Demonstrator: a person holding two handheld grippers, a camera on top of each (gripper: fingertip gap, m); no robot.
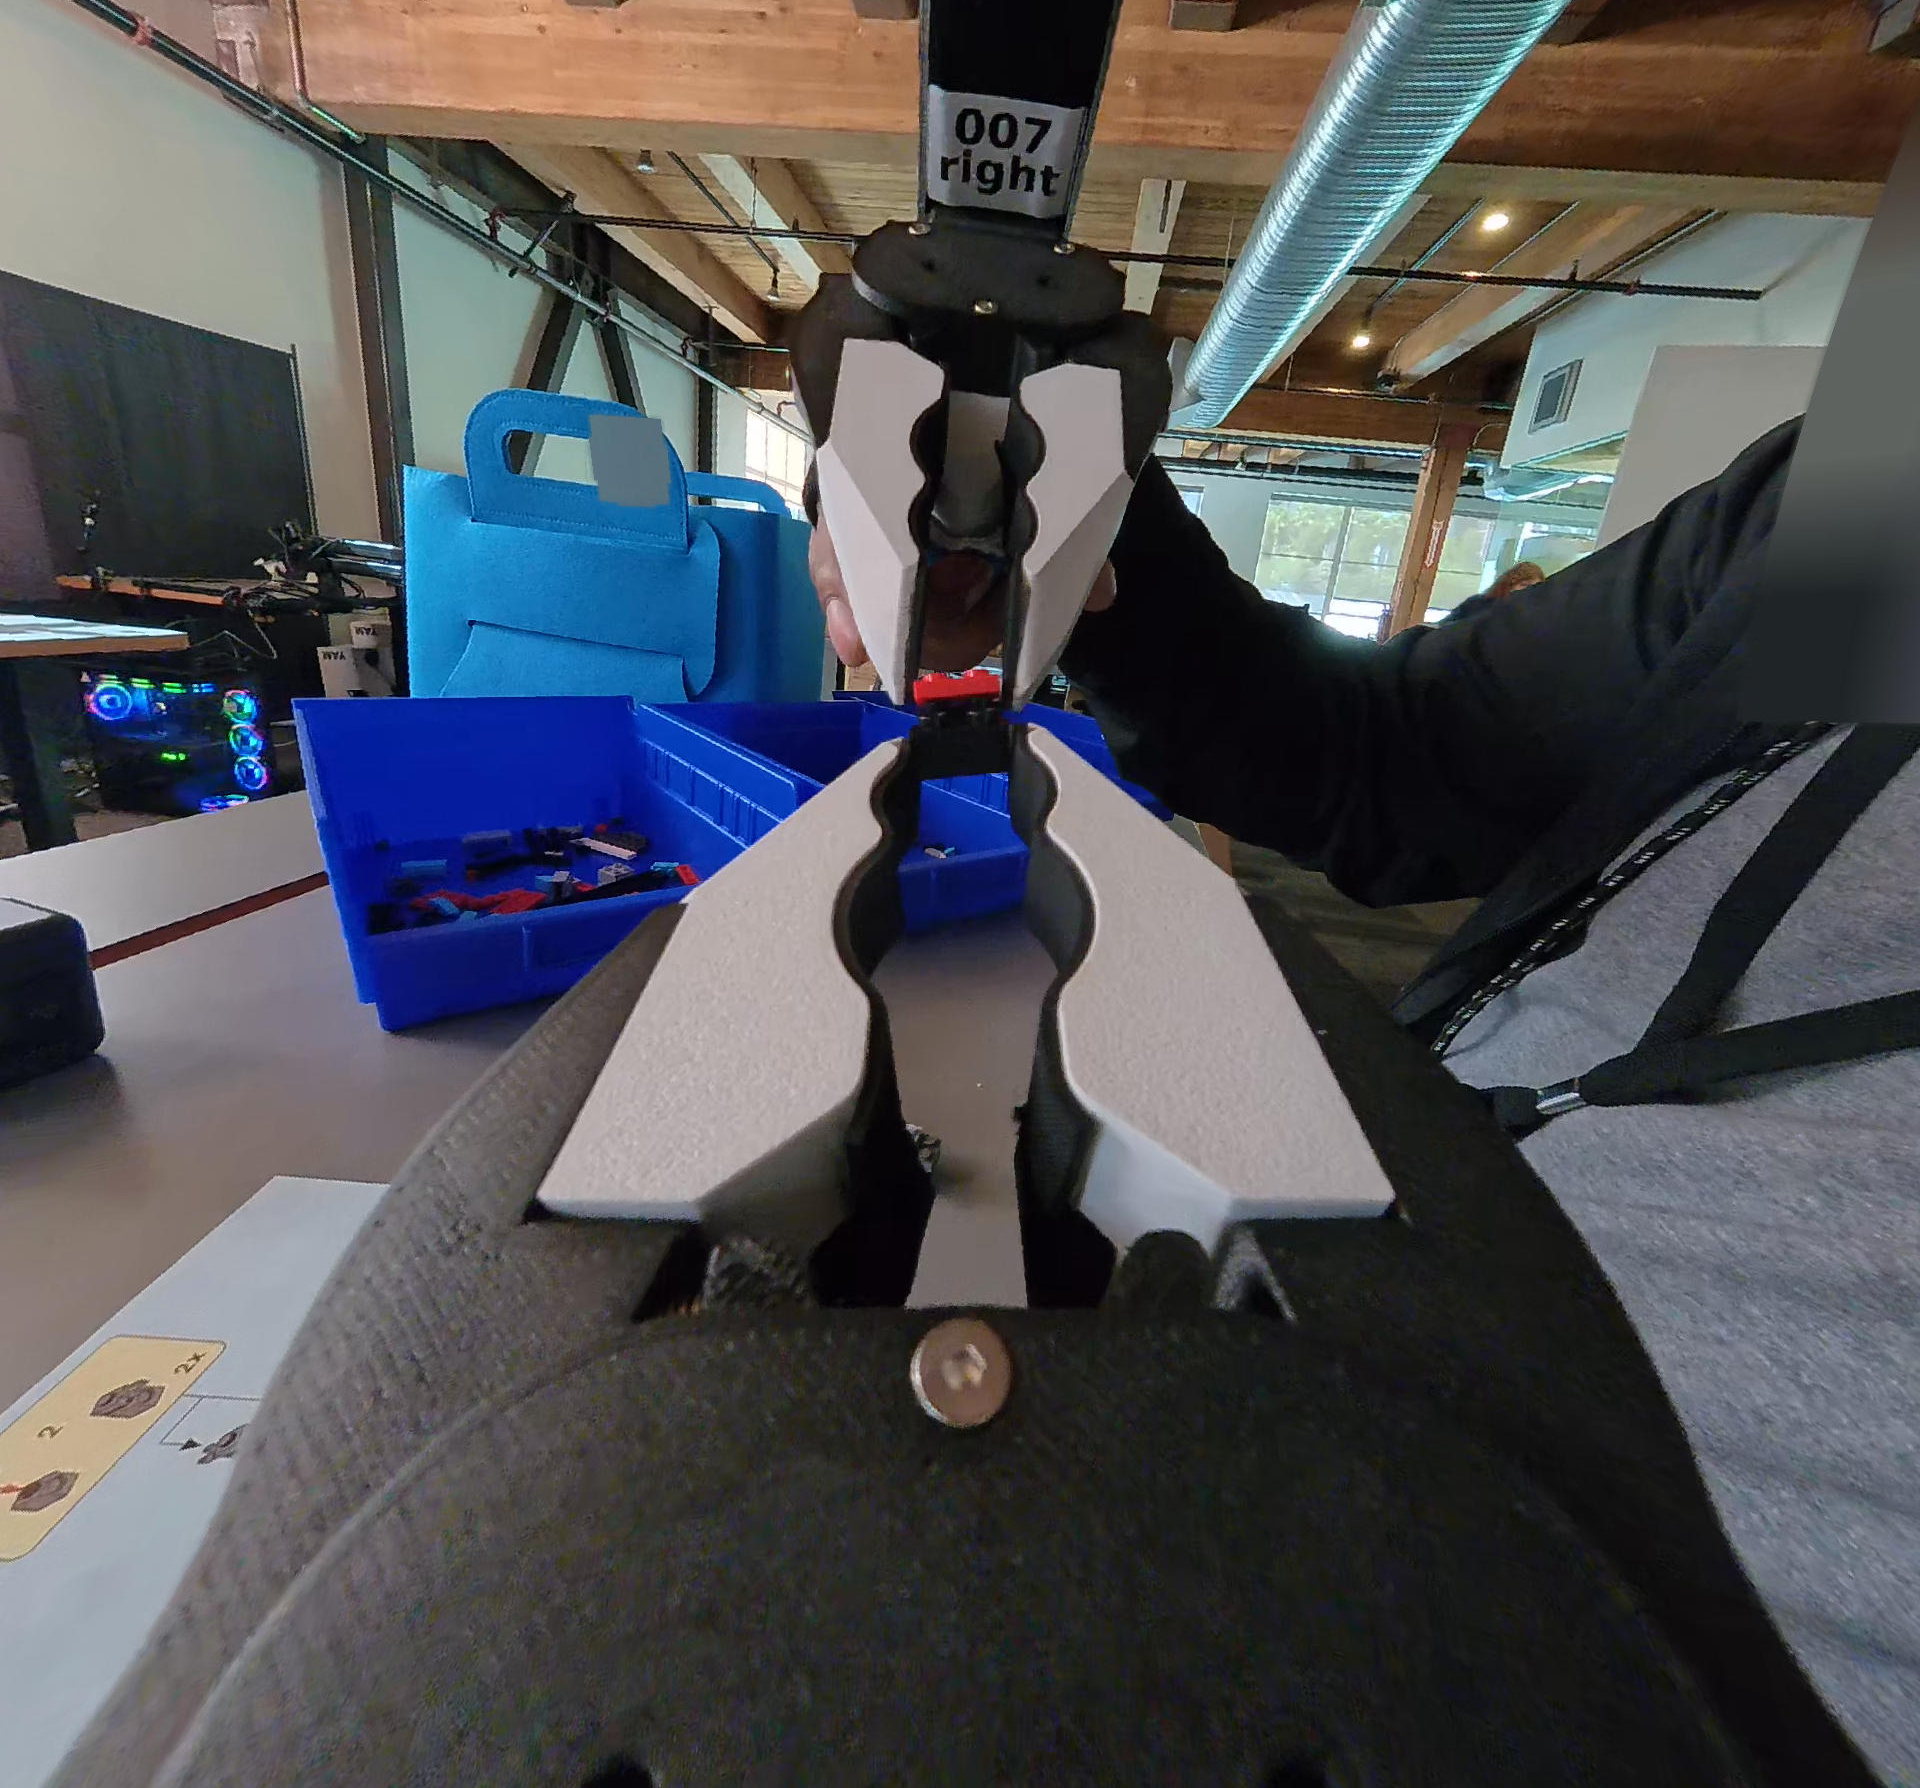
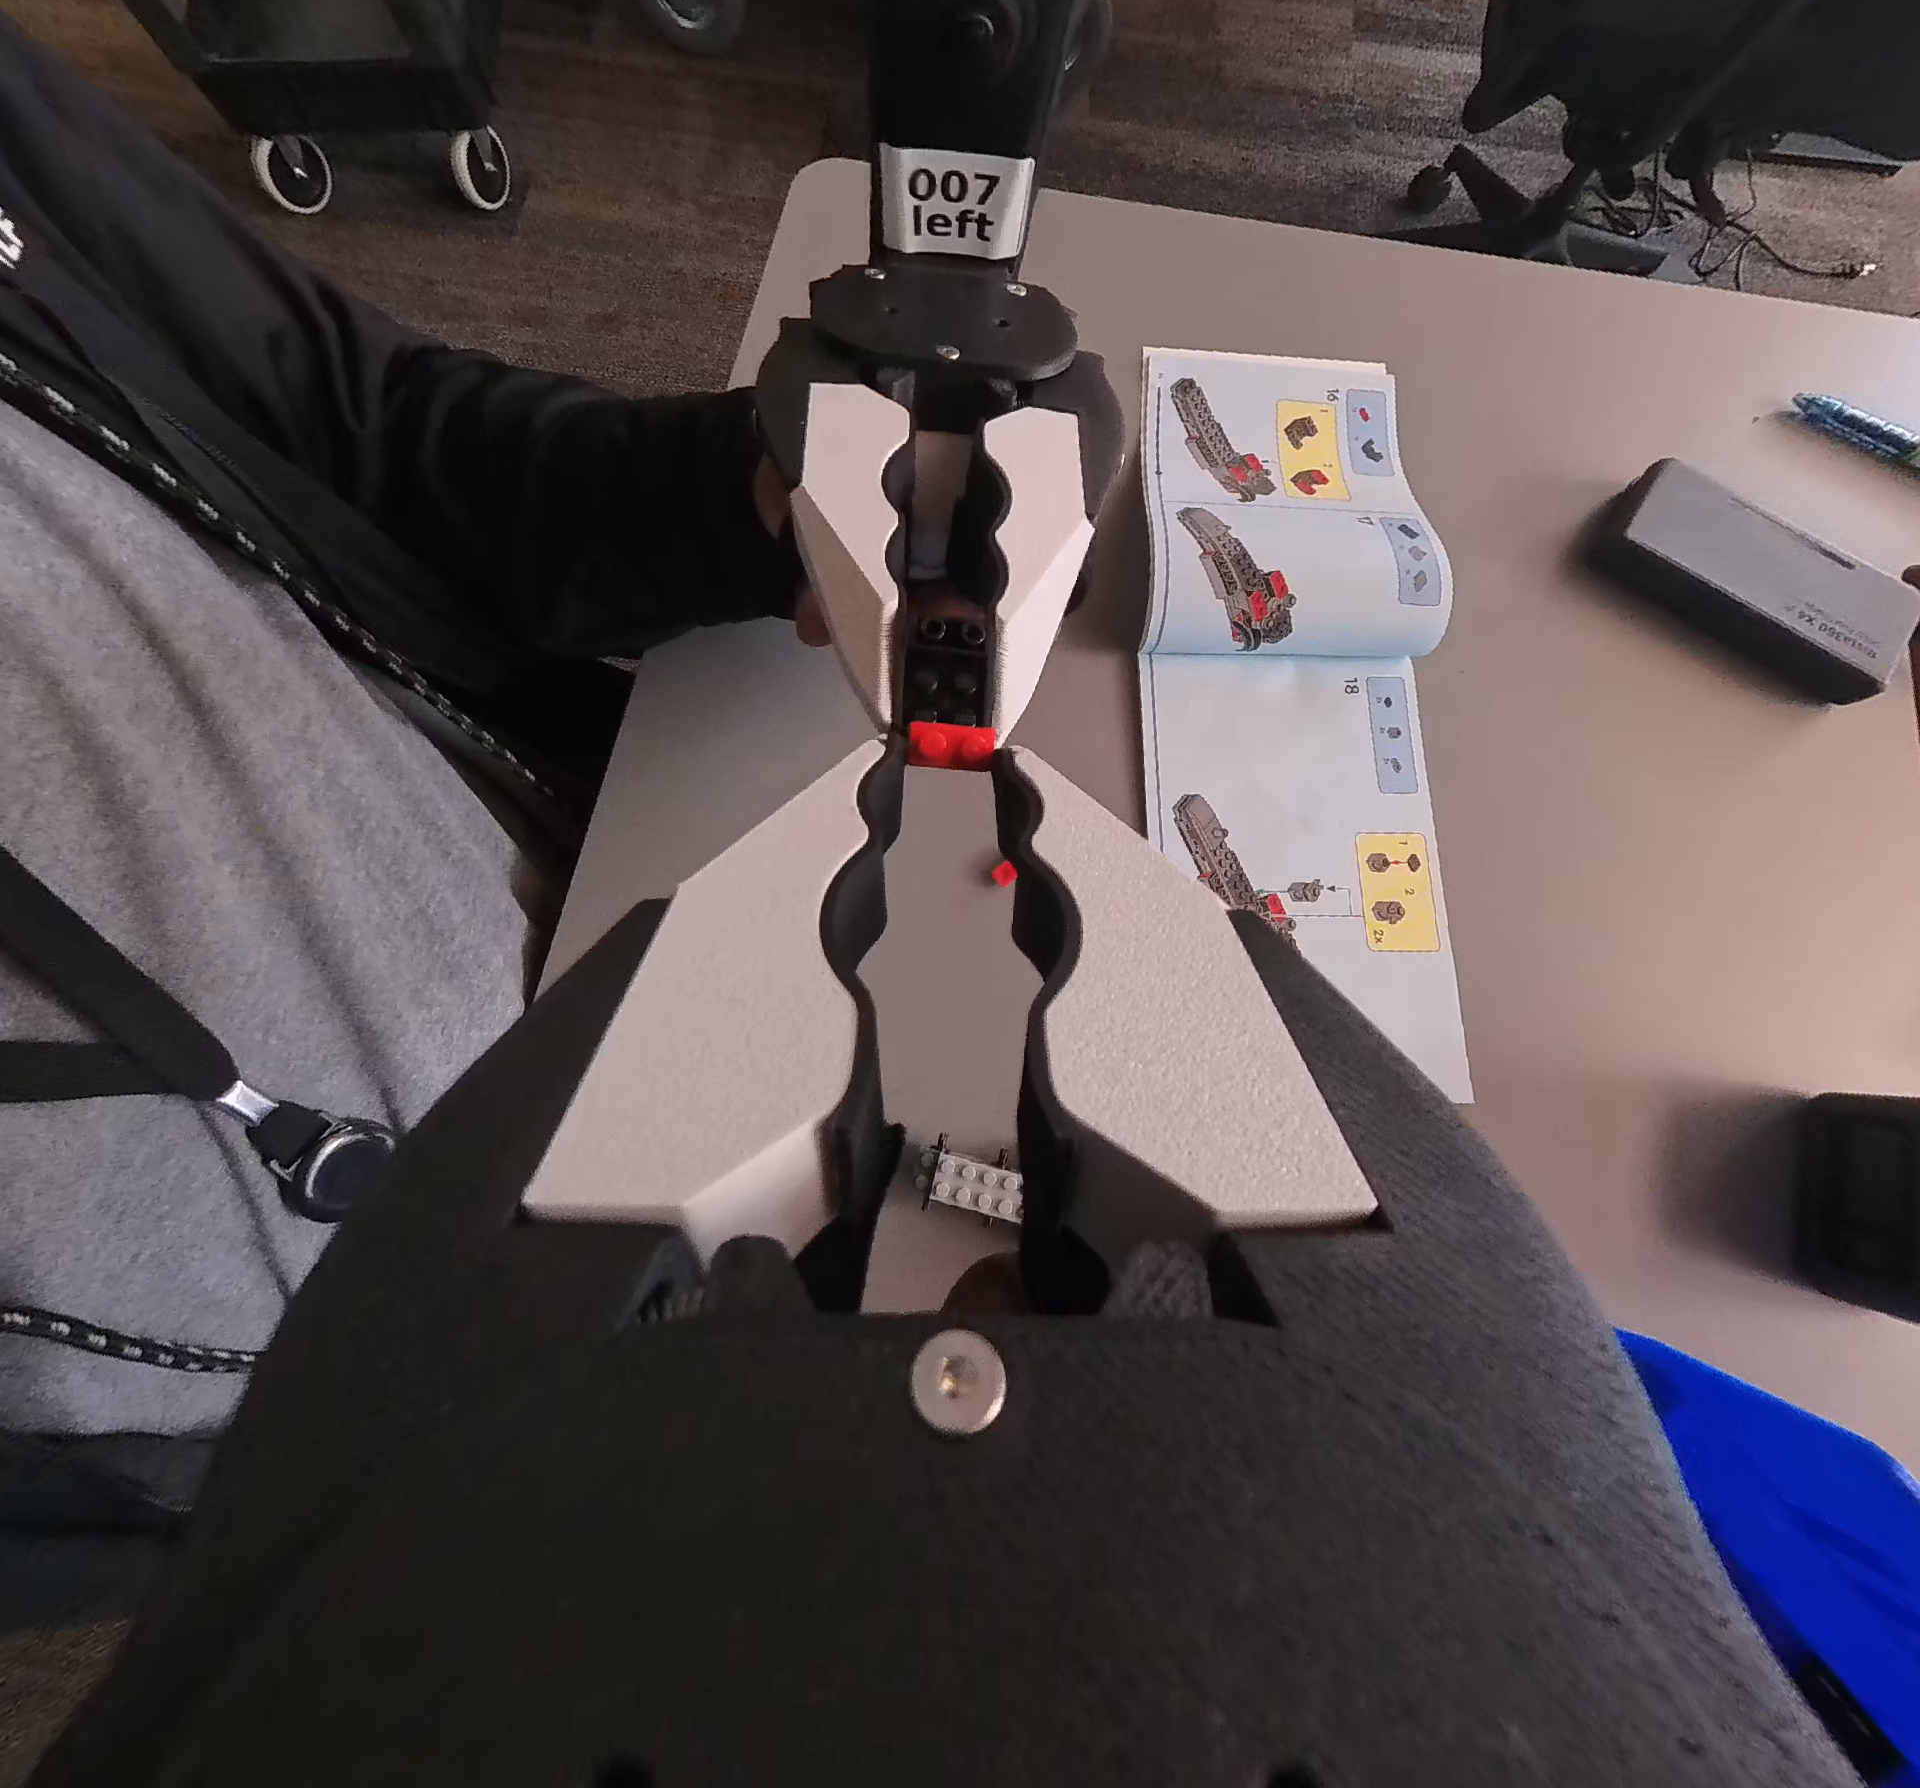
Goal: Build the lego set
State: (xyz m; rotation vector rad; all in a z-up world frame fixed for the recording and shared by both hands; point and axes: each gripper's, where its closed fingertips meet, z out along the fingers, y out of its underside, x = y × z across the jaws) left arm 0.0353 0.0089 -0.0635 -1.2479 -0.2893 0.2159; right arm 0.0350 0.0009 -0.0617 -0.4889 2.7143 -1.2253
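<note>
My left gripper is shut on a small black brick assembly, held above the table. My right gripper comes in from above, tip to tip with it, shut on a small red brick that touches the top of the black assembly. In the right wrist view my right gripper pinches the red brick against the studded black assembly held in the left gripper. A tiny red piece and a light grey plate with pins lie on the table below.
A blue divided bin with several loose pieces stands behind, a blue felt bag beyond it. The open instruction booklet lies on the grey table, with a black case and a pen. The person's torso is close by. Less than 4 cm separates the two grippers' tips.
</note>
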